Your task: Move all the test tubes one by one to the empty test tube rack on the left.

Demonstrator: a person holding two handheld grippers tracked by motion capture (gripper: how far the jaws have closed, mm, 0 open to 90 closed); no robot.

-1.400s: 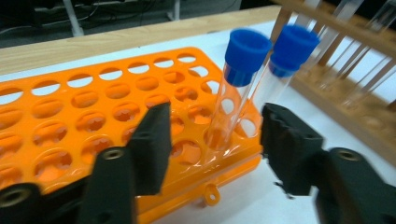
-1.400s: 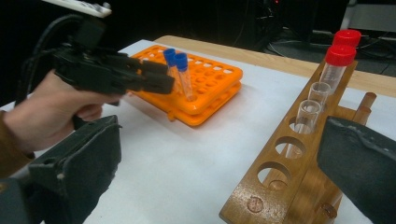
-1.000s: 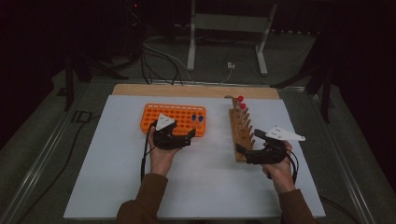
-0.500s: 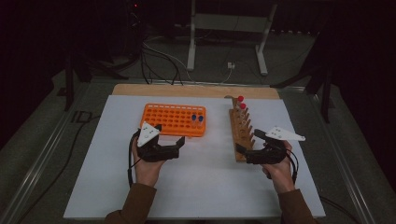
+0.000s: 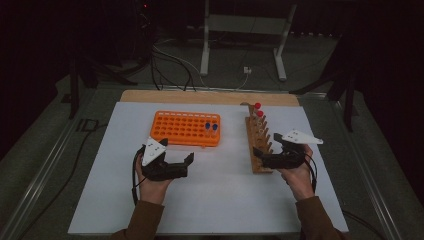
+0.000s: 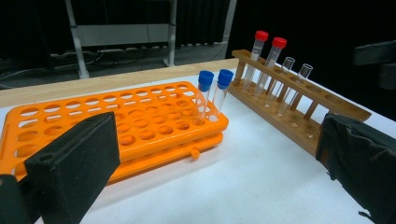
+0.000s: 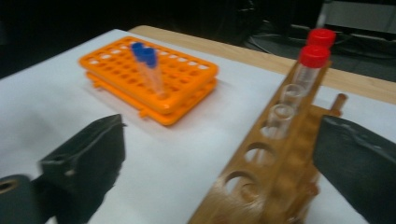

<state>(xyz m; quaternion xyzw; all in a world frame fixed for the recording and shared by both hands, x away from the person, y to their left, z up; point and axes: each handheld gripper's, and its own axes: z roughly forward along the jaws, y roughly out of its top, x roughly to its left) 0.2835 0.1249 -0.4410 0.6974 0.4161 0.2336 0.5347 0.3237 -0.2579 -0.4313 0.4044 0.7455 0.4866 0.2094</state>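
An orange tube rack lies mid-table with two blue-capped tubes standing at its right end. To its right, a wooden rack holds two red-capped tubes and two uncapped clear tubes. My left gripper rests on the table in front of the orange rack. Its jaws have just been opening, with nothing between them. My right gripper straddles the wooden rack's near end. Its jaws have just been closing, still apart from the wood.
Everything sits on a white board with a wooden strip along its far edge. Beyond the table stand a metal frame and loose cables on a dark floor.
My left gripper has pulled back from the orange rack's front edge, toward the left and the person. The right hand has stayed at the wooden rack.
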